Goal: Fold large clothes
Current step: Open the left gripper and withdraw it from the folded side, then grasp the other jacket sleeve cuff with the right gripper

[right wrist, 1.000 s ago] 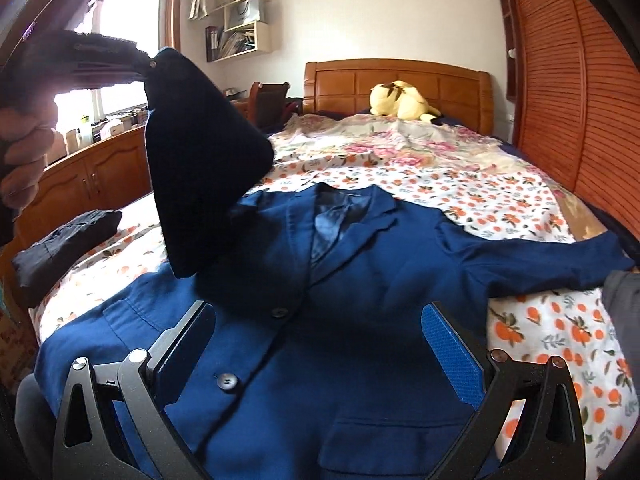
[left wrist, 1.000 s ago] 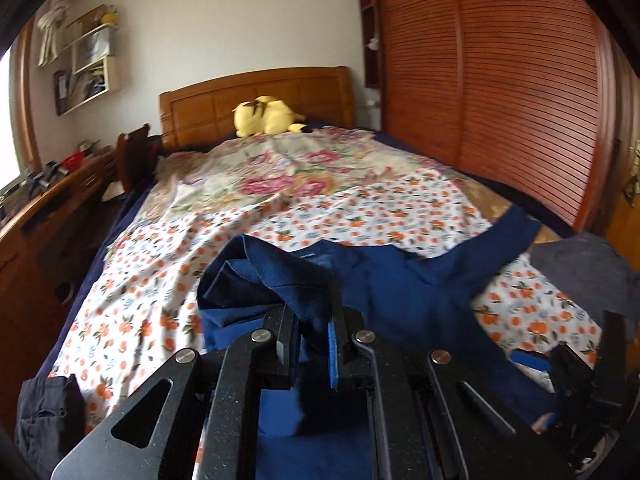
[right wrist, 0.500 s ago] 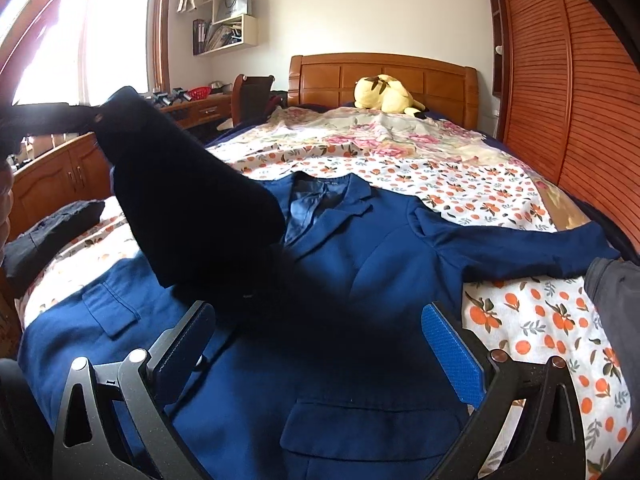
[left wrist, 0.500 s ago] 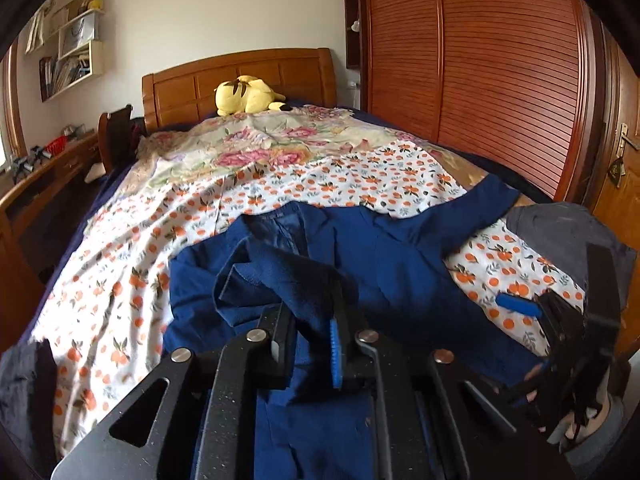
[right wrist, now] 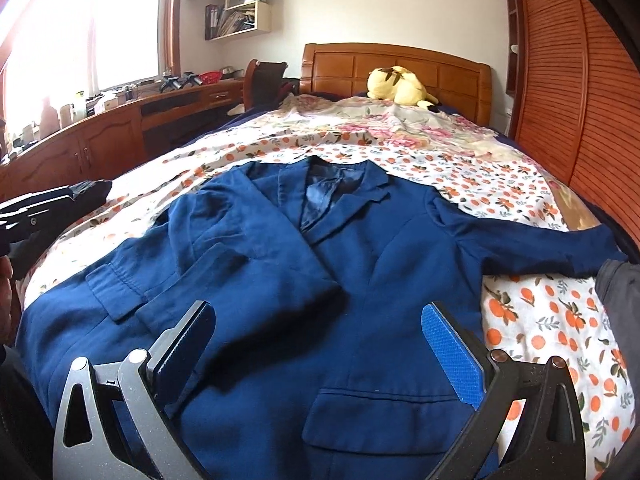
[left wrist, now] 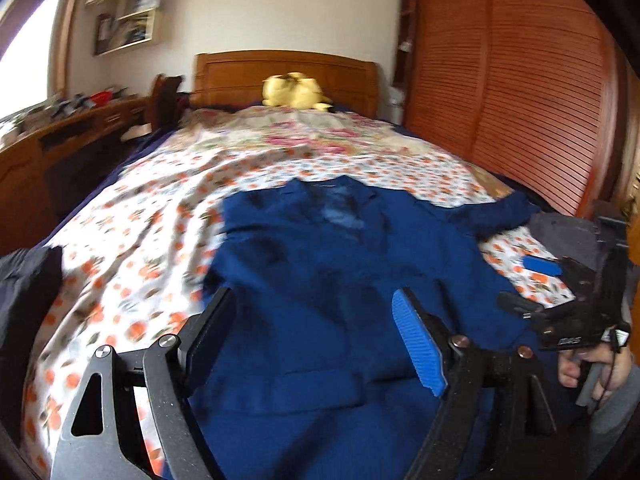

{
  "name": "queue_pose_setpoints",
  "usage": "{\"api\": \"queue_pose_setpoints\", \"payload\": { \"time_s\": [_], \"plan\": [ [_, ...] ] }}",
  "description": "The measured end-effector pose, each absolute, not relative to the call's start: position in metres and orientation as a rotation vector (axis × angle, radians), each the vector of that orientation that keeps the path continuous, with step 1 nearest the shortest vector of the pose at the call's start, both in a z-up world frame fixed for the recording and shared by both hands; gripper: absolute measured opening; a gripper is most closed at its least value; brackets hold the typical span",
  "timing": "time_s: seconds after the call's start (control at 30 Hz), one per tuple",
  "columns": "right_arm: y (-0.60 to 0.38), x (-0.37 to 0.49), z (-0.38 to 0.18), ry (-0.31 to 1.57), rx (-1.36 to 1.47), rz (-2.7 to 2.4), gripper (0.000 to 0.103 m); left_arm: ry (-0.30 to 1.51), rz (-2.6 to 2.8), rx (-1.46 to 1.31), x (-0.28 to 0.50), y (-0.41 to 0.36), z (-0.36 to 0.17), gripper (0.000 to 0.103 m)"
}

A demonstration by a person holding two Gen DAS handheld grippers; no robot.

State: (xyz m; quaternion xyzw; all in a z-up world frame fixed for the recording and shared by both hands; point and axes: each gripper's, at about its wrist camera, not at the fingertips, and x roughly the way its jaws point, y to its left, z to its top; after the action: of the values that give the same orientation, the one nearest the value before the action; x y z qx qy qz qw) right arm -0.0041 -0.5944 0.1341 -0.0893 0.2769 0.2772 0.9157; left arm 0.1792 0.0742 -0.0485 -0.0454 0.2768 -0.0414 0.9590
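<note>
A navy blue jacket [right wrist: 360, 280] lies face up on the bed's orange-print sheet [right wrist: 520, 184], collar toward the headboard. One sleeve [right wrist: 256, 256] is folded across its chest; the other sleeve [right wrist: 540, 248] stretches out to the right. My left gripper [left wrist: 312, 300] hovers over the jacket [left wrist: 340, 264], its jaws opening wide with nothing pinched between them. My right gripper [right wrist: 318, 312] stands open above the jacket's lower front near a pocket flap, holding nothing. In the left wrist view, that right gripper [left wrist: 528, 286] shows at the right, held by a hand [left wrist: 592, 368].
A yellow plush toy [right wrist: 400, 86] sits by the wooden headboard [right wrist: 396, 64]. A dark garment [left wrist: 24, 300] lies at the bed's left edge and a grey one [right wrist: 620, 300] at the right. A slatted wardrobe [right wrist: 580, 100] lines the right side and a wooden desk [right wrist: 100, 140] the left.
My left gripper carried the sleeve down onto the jacket's front, let it go, and now stands open. The right gripper stayed put and open.
</note>
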Motion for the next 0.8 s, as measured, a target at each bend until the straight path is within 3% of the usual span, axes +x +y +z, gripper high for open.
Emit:
{"api": "queue_pose_setpoints", "payload": {
  "time_s": [0.4,0.7,0.77,0.8],
  "plan": [
    [-0.518,-0.028,0.126,0.613,-0.329,0.764,0.092,0.529,0.032,-0.076,0.144,0.131,-0.051,0.081],
    [-0.475,-0.013,0.096,0.760,-0.436,0.826,0.057,0.546,0.030,-0.068,0.130,0.149,-0.057,0.081],
    [-0.476,-0.007,0.093,0.777,-0.446,0.808,0.043,0.543,0.027,-0.060,0.126,0.149,-0.057,0.081],
    [-0.479,-0.004,0.092,0.783,-0.447,0.799,0.041,0.541,0.025,-0.059,0.125,0.149,-0.056,0.081]
  ]
}}
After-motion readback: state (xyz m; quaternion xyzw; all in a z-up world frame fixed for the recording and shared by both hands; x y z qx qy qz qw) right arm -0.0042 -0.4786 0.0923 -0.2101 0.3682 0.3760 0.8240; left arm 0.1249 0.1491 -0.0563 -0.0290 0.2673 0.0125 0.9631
